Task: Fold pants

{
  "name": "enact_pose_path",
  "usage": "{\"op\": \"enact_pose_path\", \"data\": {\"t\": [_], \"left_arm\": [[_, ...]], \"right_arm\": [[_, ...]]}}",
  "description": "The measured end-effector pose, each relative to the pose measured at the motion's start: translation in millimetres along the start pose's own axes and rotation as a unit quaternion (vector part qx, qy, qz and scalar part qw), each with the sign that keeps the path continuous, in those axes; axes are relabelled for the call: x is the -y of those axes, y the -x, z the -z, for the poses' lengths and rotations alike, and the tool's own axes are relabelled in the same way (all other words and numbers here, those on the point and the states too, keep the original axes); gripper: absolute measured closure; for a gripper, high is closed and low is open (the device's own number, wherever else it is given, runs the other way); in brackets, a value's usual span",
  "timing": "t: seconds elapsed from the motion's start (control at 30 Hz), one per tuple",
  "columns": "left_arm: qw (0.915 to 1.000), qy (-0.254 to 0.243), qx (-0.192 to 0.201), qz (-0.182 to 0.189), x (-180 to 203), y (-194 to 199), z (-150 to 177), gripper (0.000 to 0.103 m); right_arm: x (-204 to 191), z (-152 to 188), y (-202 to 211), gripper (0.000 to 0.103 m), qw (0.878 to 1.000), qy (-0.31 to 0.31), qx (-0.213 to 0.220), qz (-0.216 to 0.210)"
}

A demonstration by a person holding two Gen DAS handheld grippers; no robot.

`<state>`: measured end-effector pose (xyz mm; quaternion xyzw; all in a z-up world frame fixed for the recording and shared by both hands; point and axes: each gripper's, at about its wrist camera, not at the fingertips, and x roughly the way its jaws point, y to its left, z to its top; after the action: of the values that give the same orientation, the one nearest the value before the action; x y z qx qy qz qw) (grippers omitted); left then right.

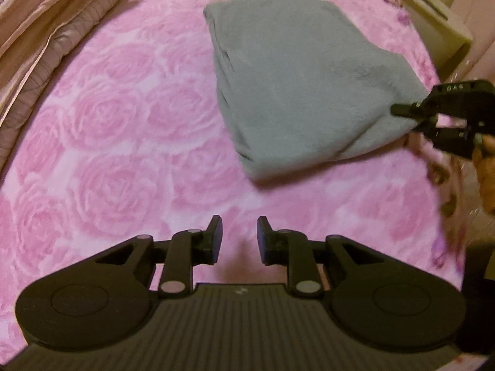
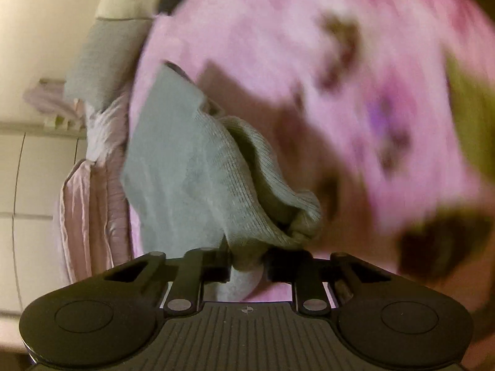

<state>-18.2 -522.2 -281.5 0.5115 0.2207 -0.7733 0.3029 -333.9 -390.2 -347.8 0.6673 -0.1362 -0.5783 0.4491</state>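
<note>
The pants (image 1: 297, 83) are grey, soft and slightly fuzzy, folded into a thick, roughly four-sided bundle with stacked layers showing along the edge at 9 o'clock. They lie on a pink rose-patterned blanket (image 1: 117, 142), filling the area from 12 to 2 o'clock in the left wrist view. The corner at 3 o'clock is drawn out to a point where the right gripper (image 1: 413, 117) pinches it between its black fingers.

The left gripper (image 1: 239, 236) hangs over bare blanket at 6 o'clock, its jaws a narrow gap apart with nothing between them, well apart from the pants.

The right wrist view shows the grip from close up: a ribbed, cuff-like edge of the grey fabric (image 2: 247, 191) bunches and runs down between the closed jaws of the right gripper (image 2: 247, 270), with a little cloth poking out behind them. The blanket there is badly blurred.

Only the left wrist view shows the whole bundle and the heaped beige-pink bedding (image 1: 46, 24) at 10 o'clock. Only the right wrist view shows the knit texture.
</note>
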Motion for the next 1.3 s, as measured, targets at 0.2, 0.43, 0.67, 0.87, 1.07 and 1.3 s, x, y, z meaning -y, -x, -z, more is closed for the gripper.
{"op": "enact_pose_path", "data": {"t": [0.2, 0.43, 0.67, 0.87, 1.07, 1.3], "left_arm": [[0.9995, 0.008, 0.028, 0.013, 18, 9, -32, 0.084], [0.9989, 0.006, 0.044, 0.011, 52, -20, -93, 0.083], [0.9966, -0.048, 0.066, -0.008, 86, -53, -159, 0.082], [0.9717, -0.225, 0.07, -0.009, 115, -71, -192, 0.079], [0.9175, -0.391, 0.066, -0.027, 124, -121, -176, 0.074], [0.8908, -0.439, 0.113, -0.028, 112, -142, -149, 0.066]], "right_arm": [[-54, -117, 34, 0.091, 0.988, 0.141, 0.016, 0.052], [-103, -293, -32, 0.09, 0.934, 0.324, -0.113, 0.101], [-71, -338, -76, 0.073, 0.898, 0.383, -0.181, 0.121], [-87, -279, 6, 0.053, 0.832, 0.538, -0.063, 0.117], [-69, -120, 30, 0.03, 0.704, 0.703, -0.082, 0.064], [-7, 6, -30, 0.027, 0.456, 0.878, -0.043, 0.142]]}}
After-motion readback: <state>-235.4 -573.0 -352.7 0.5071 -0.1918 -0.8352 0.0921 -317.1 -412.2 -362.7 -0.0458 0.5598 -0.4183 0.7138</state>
